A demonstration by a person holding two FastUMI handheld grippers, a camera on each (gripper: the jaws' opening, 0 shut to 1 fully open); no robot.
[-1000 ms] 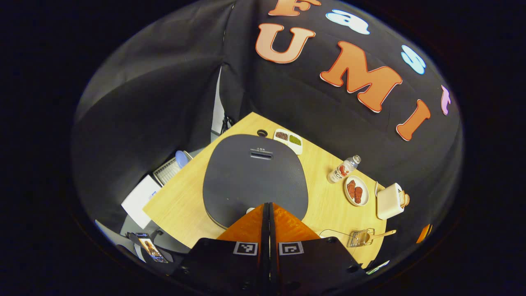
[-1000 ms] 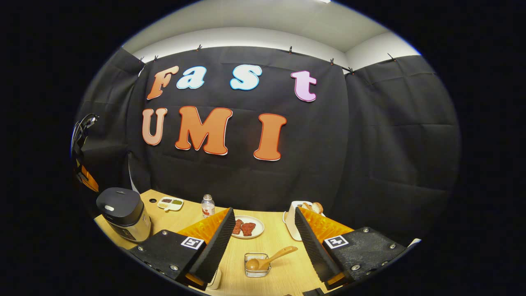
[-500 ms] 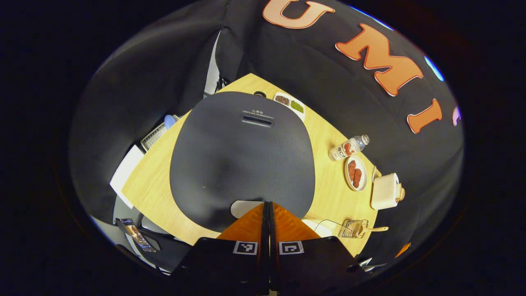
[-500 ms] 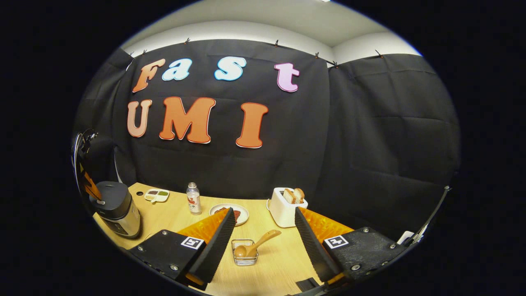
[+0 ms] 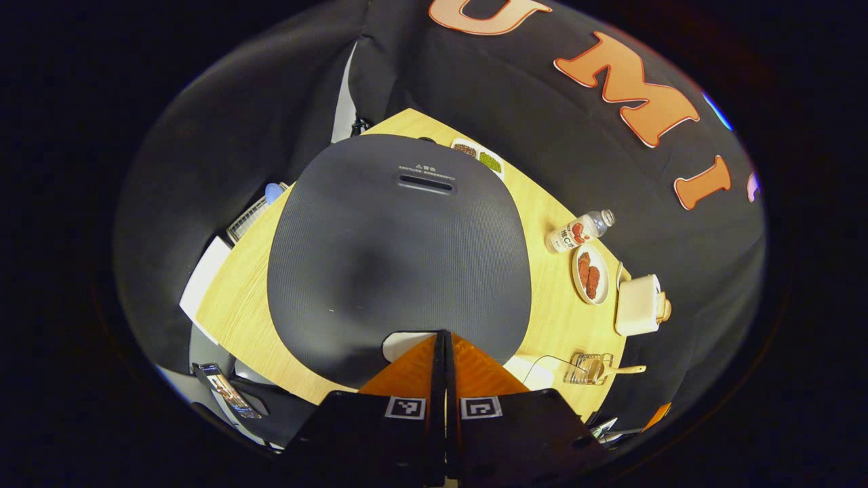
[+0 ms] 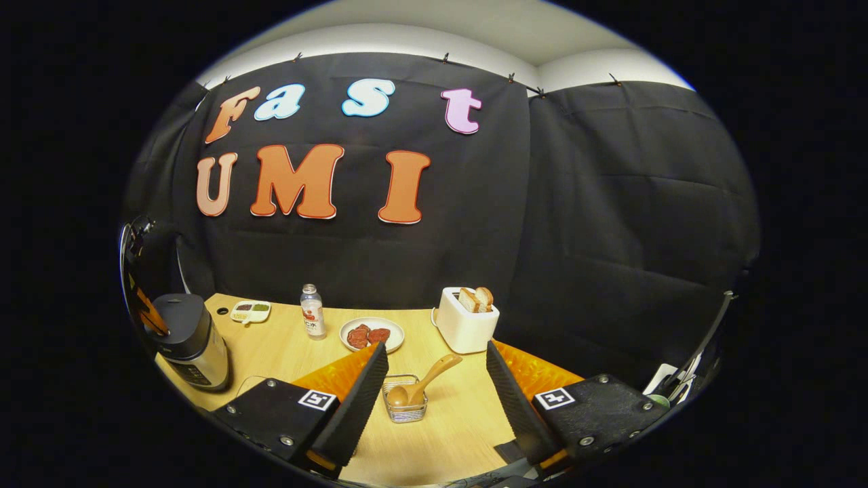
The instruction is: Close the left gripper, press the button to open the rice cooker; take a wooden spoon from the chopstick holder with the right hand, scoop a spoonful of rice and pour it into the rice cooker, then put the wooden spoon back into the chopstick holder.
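Over the rice cooker point(image 5: 399, 251) was where the left gripper point(image 5: 444, 337) sat, jaws pressed flat together with nothing between them, tips right at the pale button point(image 5: 401, 343) on the front edge of the lid. Couldn't tell whether they were actually touching it or just above. Lid looked fully down, so I'd call this the very first step: pressing the button to pop the cooker open.

Off to the side, the right gripper point(image 6: 434, 369) had its jaws spread wide and empty, hanging low over the desk point(image 6: 447, 434) and pointed at the wire chopstick holder point(image 6: 405, 408), with the wooden spoon point(image 6: 420, 388) leaning out of it toward the toaster point(image 6: 464, 325).

Next move, I reckon, needed a straight firm push on the button, then getting the left gripper clear so the lid could swing up.
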